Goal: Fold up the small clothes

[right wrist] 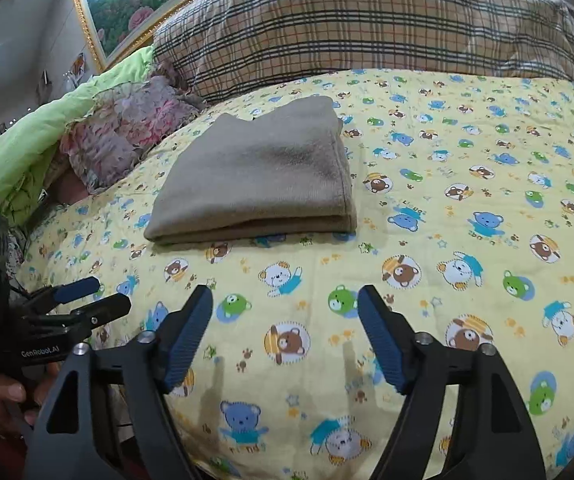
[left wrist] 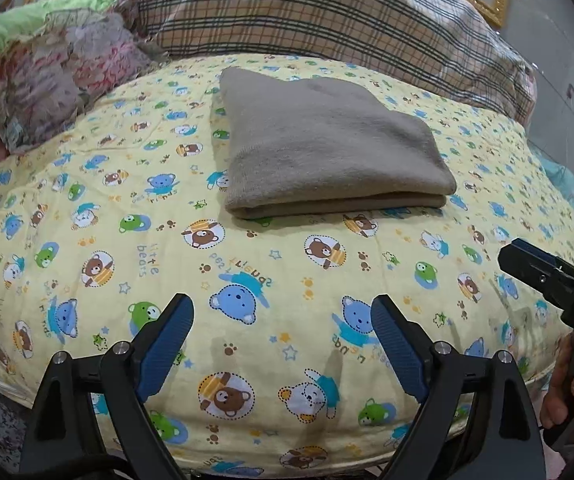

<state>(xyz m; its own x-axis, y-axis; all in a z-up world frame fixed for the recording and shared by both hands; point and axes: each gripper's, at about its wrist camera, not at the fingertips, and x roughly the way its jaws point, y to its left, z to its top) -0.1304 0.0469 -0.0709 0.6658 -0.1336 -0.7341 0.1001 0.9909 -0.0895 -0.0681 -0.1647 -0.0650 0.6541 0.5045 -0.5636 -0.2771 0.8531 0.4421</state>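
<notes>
A taupe garment [left wrist: 327, 152] [right wrist: 259, 176] lies folded into a neat, thick rectangle on a yellow quilt printed with bears [left wrist: 247, 280] [right wrist: 447, 200]. My left gripper [left wrist: 281, 308] hovers over the quilt a good way in front of the garment, its jaws wide apart with nothing between them. It also shows at the left edge of the right wrist view as the left gripper [right wrist: 105, 295], with a hand around its handle. My right gripper [right wrist: 285, 296] is open and empty too, well short of the garment's near fold. Its fingers [left wrist: 527, 258] reach in at the right edge.
A plaid pillow [left wrist: 327, 12] [right wrist: 367, 20] lies behind the garment. A floral ruffled cloth [left wrist: 67, 72] [right wrist: 127, 132] and a green blanket [left wrist: 27, 24] [right wrist: 27, 152] are heaped at the back left. A gold picture frame [right wrist: 87, 32] hangs on the wall.
</notes>
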